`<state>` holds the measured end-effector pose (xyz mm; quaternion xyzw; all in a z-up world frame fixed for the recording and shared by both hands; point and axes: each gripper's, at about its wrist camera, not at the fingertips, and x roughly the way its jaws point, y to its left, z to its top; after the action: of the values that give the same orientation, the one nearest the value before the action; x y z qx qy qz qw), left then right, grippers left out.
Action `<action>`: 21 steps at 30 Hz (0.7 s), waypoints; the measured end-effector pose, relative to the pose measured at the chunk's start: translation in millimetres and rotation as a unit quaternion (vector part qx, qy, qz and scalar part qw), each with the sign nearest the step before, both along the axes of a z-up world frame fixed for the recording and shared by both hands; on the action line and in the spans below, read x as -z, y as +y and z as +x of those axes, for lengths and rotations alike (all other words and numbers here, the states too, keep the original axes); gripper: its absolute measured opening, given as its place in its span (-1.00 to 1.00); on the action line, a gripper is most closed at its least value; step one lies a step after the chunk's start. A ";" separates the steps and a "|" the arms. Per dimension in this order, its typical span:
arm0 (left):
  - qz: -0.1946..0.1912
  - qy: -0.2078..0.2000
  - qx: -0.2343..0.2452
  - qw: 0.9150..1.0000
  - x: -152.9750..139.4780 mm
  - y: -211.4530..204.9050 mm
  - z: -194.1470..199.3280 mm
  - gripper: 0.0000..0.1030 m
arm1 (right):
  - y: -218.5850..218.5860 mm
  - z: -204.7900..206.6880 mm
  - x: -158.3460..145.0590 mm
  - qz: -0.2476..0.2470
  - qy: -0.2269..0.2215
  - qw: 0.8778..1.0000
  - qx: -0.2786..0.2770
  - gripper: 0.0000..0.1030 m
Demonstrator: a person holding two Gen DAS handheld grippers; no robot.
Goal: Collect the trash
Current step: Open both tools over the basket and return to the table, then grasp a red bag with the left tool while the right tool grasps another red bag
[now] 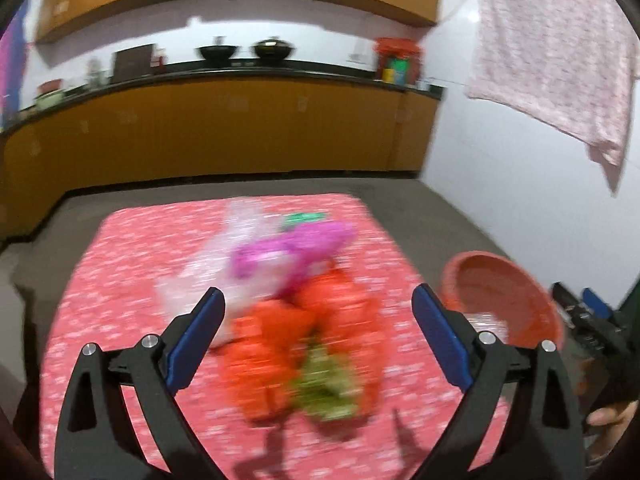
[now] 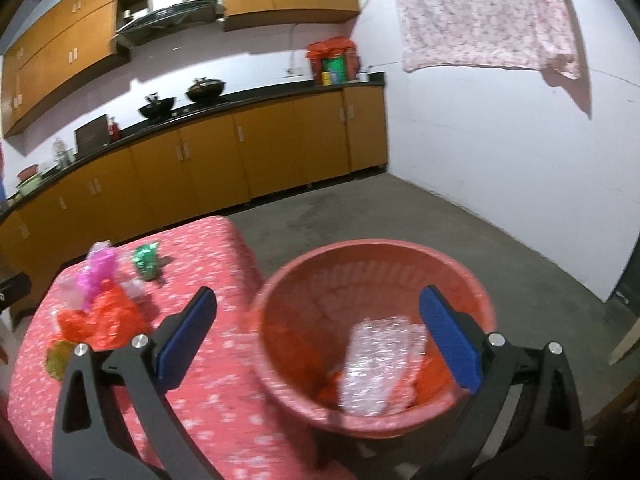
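A clear wrapper [image 2: 376,364] is seen in the basket [image 2: 280,320] between the wide, empty right tongs [image 2: 320,340] — long axis upright (blurred); left tongs [image 1: 320,336] wide too.

No writing, label, brand or number can be read in either view. The wrappers on the surface [image 2: 208,408] and the coloured tins [image 2: 334,70] on the far counter are too blurred.

Dim indoor light; strong motion blur smeared the crumpled orange plastic wrappers [image 1: 304,344]; fisheye edges curved darkly.
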<state>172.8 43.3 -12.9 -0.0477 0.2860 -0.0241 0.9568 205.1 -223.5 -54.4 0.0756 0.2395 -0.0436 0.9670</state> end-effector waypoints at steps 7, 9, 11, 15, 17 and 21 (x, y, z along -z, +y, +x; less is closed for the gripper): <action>0.006 0.027 -0.085 0.996 24.7 73.4 -8.3 0.82 | 56.8 6.4 -4.3 -0.008 0.001 0.998 -0.056 0.92; 0.008 0.032 -0.096 0.995 29.7 85.7 -9.8 0.82 | 74.1 11.2 -3.9 -0.009 0.006 0.997 -0.074 0.92; 0.010 0.036 -0.104 0.994 35.2 94.8 -10.0 0.82 | 89.4 15.7 -1.7 -0.008 0.012 0.996 -0.089 0.92; 0.016 0.041 -0.105 0.993 43.9 104.3 -9.6 0.82 | 119.8 29.5 5.2 -0.007 0.033 0.992 -0.119 0.92; 0.014 0.045 -0.102 0.994 47.4 105.4 -6.8 0.82 | 133.9 37.8 10.4 -0.006 0.045 0.990 -0.132 0.92; 0.011 0.048 -0.092 0.995 53.5 103.9 -3.4 0.82 | 153.6 55.7 22.4 -0.001 0.072 0.986 -0.149 0.86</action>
<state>169.4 147.3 -66.3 -0.0646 0.3266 0.0693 0.9404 260.8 -69.9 -76.8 0.0347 0.3173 0.0958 0.9428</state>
